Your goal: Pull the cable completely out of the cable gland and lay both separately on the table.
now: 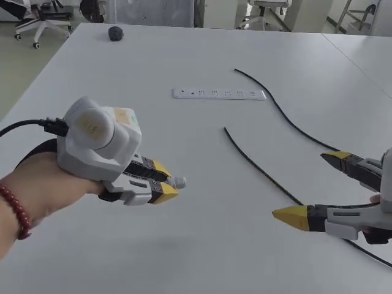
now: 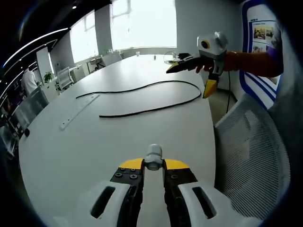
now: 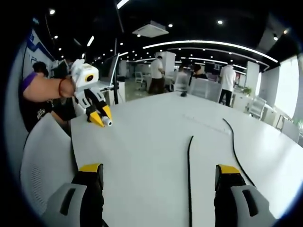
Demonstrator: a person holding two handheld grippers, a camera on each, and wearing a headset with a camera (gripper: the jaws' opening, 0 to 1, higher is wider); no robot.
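My left gripper [image 1: 166, 180] hovers over the table's left side, shut on a small grey-white cable gland [image 1: 177, 182] that pokes out past its yellow tips. In the left gripper view the gland [image 2: 153, 156] sits pinched between the jaws. The black cable [image 1: 257, 165] lies free on the table in a long U shape, with no gland on it. My right gripper [image 1: 306, 187] is open at the right, its jaws spread wide over the cable's near strand, holding nothing. The right gripper view shows the cable [image 3: 189, 165] running between the open jaws.
A flat white strip [image 1: 219, 94] lies mid-table beyond the cable. A dark round object [image 1: 117, 32] sits at the far left of the table. Office chairs stand past the far edge, and a mesh chair back [image 2: 246, 156] is close by.
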